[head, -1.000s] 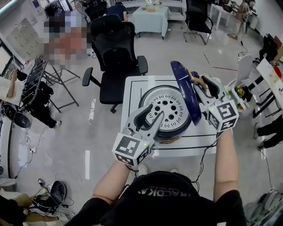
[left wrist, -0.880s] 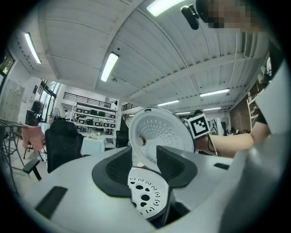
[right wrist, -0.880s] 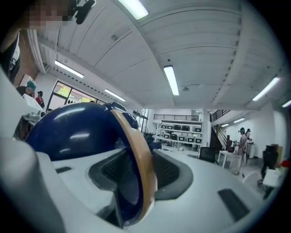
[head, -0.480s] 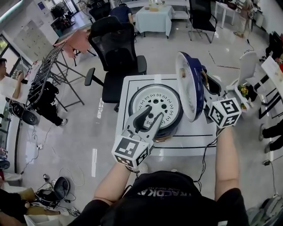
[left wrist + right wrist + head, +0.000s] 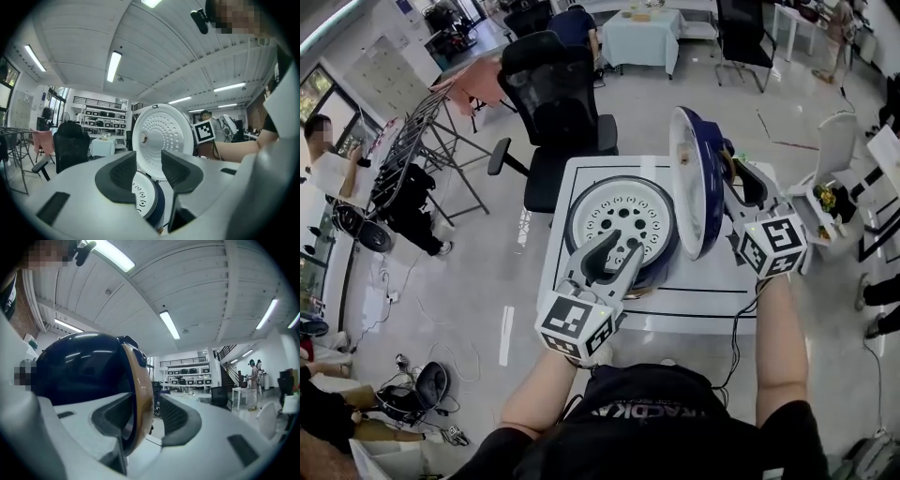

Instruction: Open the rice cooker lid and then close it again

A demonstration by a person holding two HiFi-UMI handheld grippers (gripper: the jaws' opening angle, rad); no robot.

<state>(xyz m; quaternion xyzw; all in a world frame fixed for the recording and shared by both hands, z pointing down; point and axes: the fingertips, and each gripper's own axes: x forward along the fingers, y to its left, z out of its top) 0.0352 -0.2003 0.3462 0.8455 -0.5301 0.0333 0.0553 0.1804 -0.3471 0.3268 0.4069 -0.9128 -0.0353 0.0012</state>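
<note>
The dark blue rice cooker [image 5: 581, 211] stands on the white table [image 5: 712, 291], its perforated white inner plate facing up. Its lid [image 5: 694, 187] is raised and stands about upright at the right, white inside turned left. My right gripper [image 5: 733, 178] reaches from behind the lid. In the right gripper view the lid's [image 5: 79, 366] gold rim lies between the jaws of the right gripper [image 5: 149, 411], against the left pad, with a gap to the right pad; the jaws are opening. My left gripper [image 5: 619, 251] hovers open over the cooker's front edge, nothing between its pads [image 5: 123, 174].
A black office chair [image 5: 558, 103] stands right behind the table. A metal rack [image 5: 412, 159] is at the left, a white chair [image 5: 839, 150] at the right, and a cloth-covered table [image 5: 647, 37] far back. Cables lie on the floor at the lower left.
The lid has swung from edge-on to upright with its white inside showing, the right gripper following it. The left gripper has slid slightly toward the cooker's front.
</note>
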